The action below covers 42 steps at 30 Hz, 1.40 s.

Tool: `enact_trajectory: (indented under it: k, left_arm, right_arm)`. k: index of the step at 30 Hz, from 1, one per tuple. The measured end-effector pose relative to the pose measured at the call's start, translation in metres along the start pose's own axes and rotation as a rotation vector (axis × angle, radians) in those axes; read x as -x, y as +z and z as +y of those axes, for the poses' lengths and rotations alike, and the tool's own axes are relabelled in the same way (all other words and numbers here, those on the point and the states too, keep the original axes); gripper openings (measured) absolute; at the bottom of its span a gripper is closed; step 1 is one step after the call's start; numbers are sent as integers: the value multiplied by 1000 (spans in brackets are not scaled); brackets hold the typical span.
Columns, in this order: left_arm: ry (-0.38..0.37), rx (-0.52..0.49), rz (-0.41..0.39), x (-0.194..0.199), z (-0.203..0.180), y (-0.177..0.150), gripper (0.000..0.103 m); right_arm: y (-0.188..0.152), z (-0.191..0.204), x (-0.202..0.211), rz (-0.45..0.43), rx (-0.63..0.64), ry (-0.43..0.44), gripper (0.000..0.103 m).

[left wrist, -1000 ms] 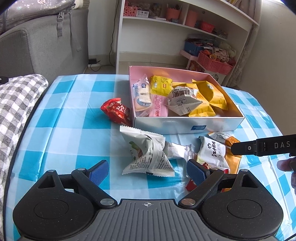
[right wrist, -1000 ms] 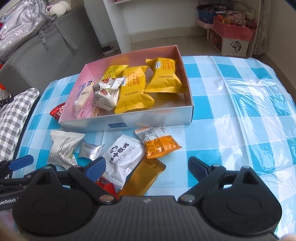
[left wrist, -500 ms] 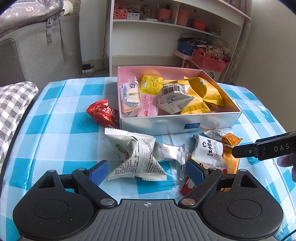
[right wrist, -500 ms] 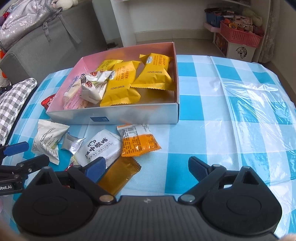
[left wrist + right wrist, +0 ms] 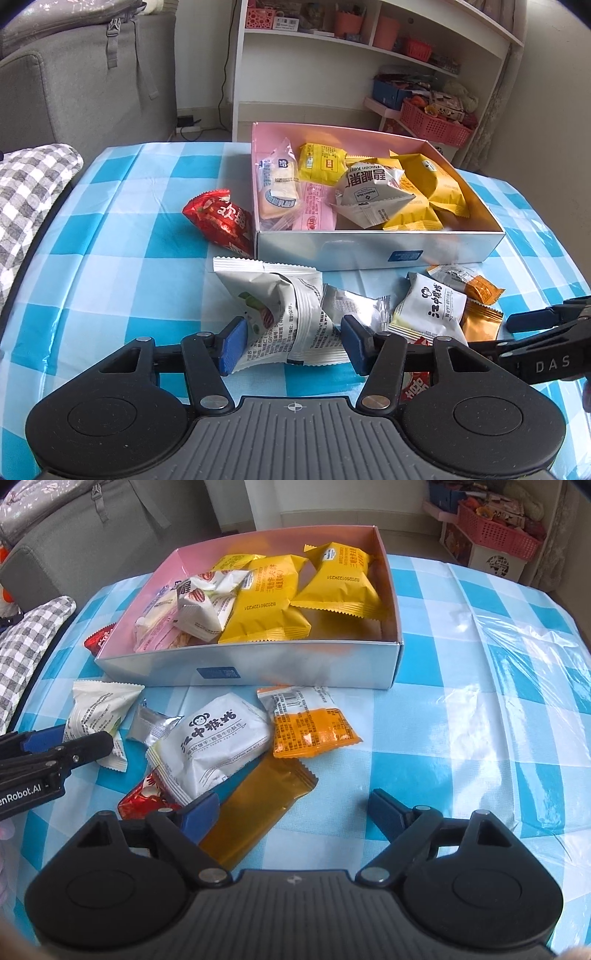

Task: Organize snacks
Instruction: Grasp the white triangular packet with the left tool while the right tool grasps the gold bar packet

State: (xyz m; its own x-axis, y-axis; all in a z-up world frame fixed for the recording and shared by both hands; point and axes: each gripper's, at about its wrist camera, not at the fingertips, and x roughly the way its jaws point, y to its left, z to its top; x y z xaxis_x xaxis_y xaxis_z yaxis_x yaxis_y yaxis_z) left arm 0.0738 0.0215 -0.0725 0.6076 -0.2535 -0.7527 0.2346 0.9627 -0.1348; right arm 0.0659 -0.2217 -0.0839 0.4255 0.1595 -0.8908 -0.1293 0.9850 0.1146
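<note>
A pink-lined box (image 5: 369, 251) (image 5: 295, 664) on the blue checked table holds several yellow, white and pink snack packets. In front of it lie a white-and-green packet (image 5: 280, 314) (image 5: 99, 709), a small silver one (image 5: 354, 306), a white monkey-print packet (image 5: 214, 742), an orange packet (image 5: 310, 731) and an amber bar (image 5: 258, 812). My left gripper (image 5: 293, 341) is closing on the white-and-green packet, both pads touching its sides. My right gripper (image 5: 293, 810) hangs low over the amber bar, jaws wide but closing slightly, the right pad apart from it.
A red packet (image 5: 221, 221) lies against the box's left wall, another (image 5: 144, 801) under the monkey-print packet. A grey checked cushion (image 5: 29, 192) borders the table's left edge. A white shelf (image 5: 369, 74) and pink basket (image 5: 432, 122) stand behind. Wrinkled clear film (image 5: 517, 646) covers the cloth.
The left jaws have come in from wide apart onto the white-and-green packet. The right gripper has sunk closer to the amber bar and its jaws have narrowed a little.
</note>
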Motion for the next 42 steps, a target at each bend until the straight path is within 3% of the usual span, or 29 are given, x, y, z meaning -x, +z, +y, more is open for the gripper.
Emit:
enact_trajectory:
  k: [6,12,16,19,26,31,36,39,42]
  left_arm:
    - [-14,9,-7,0,-1,4,51]
    - [-3,24,17,-6,0,5,50]
    - [-11,18,35,-2,3,5,33]
    - [-16,7,52,2,6,4,30]
    - [-28,-44,123,11,10,0,30]
    - [-13,-58,95,12,5,-4,34]
    - [12,-74,73,7,-2,-5,36]
    - [22,-74,71,6,-3,-5,36]
    - [26,-76,80,6,-3,-5,34]
  right_arm:
    - [-1,17,-3,-12,27,-31,86]
    - [-9,28,-3,1,154,-74,86]
    - [-14,24,2,16,219,-68,83]
    - [-17,16,7,25,229,-55,79]
    - [-16,-8,19,30,135,-41,68]
    - [-18,-5,18,48,97,23,64]
    - [-22,1,16,50,116,-10,62]
    - [-23,1,17,41,129,-21,55]
    - [-23,2,19,39,134,-16,38]
